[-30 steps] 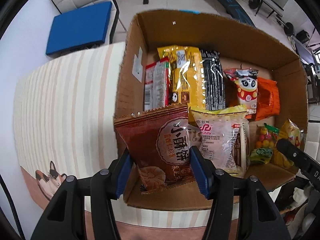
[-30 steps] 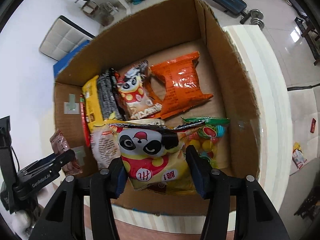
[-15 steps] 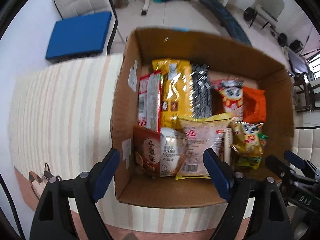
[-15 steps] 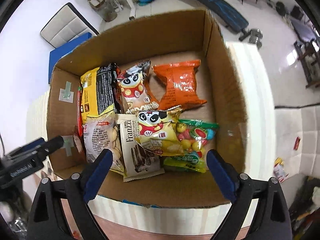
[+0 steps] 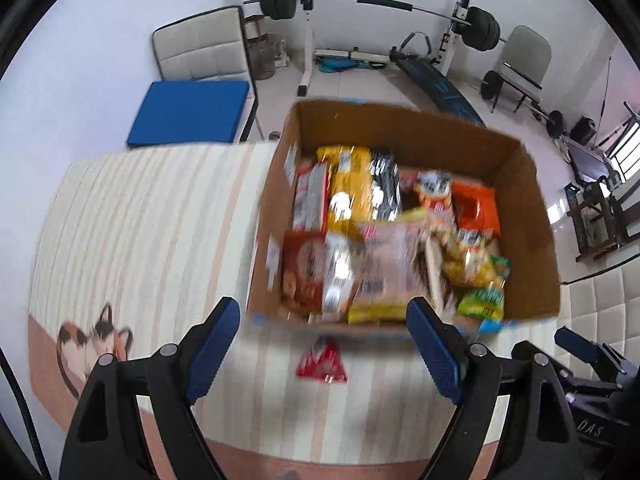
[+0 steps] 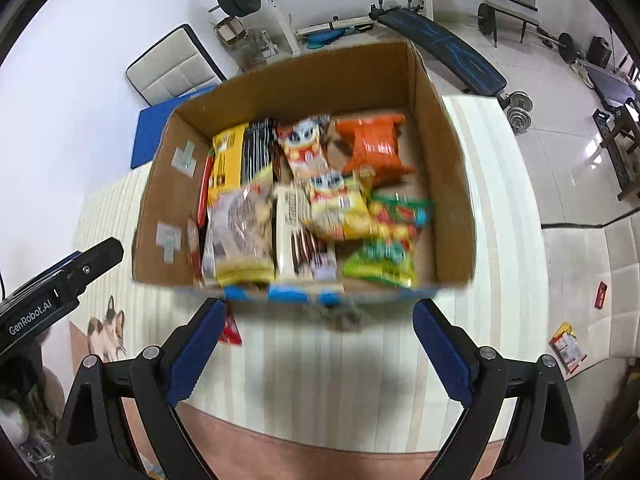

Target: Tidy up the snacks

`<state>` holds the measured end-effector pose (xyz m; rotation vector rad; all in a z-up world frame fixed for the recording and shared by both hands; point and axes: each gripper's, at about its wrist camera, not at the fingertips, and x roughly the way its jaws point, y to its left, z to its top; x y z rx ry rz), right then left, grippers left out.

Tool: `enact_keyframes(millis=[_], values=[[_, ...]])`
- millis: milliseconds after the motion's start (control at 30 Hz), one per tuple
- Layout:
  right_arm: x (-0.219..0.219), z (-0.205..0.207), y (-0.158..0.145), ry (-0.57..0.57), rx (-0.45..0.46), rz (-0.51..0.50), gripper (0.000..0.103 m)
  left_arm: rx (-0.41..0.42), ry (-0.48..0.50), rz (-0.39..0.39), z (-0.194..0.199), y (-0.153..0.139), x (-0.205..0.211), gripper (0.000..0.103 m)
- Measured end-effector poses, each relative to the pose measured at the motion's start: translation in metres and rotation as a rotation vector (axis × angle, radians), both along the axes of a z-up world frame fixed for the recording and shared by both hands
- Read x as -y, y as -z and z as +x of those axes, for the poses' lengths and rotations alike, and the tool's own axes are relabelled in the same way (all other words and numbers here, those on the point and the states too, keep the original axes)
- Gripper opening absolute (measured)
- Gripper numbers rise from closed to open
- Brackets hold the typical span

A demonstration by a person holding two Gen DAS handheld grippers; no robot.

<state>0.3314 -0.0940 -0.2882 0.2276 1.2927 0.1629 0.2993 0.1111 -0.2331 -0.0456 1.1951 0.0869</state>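
Observation:
A cardboard box (image 5: 532, 200) (image 6: 440, 160) stands on the striped table, packed with several snack bags. Among them are a brown-red biscuit bag (image 5: 304, 268), a yellow panda bag (image 6: 336, 200) and an orange bag (image 6: 374, 146). My left gripper (image 5: 322, 332) hangs open and holds nothing, above the table in front of the box. Below it, a small red packet (image 5: 322, 362) (image 6: 231, 330) lies on the cloth. My right gripper (image 6: 318, 316) is also open, with nothing in it, in front of the box's near wall. A blurred grey-brown packet (image 6: 344, 316) lies just before that wall.
The striped tablecloth (image 5: 140, 220) has a cat picture (image 5: 96, 340) at its near left. A chair with a blue cushion (image 5: 188, 112) and weight-lifting gear (image 5: 376, 0) stand beyond the table. Two loose packets (image 6: 566, 346) lie on the floor to the right.
Both grippers let go of their bags, the brown-red biscuit bag and the panda bag, which now lie in the box. Both opened wide and drew back and up over the near table.

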Motion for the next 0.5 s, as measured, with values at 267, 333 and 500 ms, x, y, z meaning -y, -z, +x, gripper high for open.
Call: enact_keyframes(millis=[267,333,500], values=[[0.002,-0.020,0.072,0.036,-0.024,0.016,0.094,-0.183,-0.048,0.003,-0.027,0.090,-0.017,0.085],[-0.002,-0.018,0.087,0.029,-0.015,0.021,0.094,-0.206,-0.059,0.006,-0.024,0.109,-0.021,0.085],[-0.013,-0.009,0.116,0.026,-0.010,0.015,0.093,-0.242,-0.071,-0.013,-0.014,0.141,-0.025,0.085]])
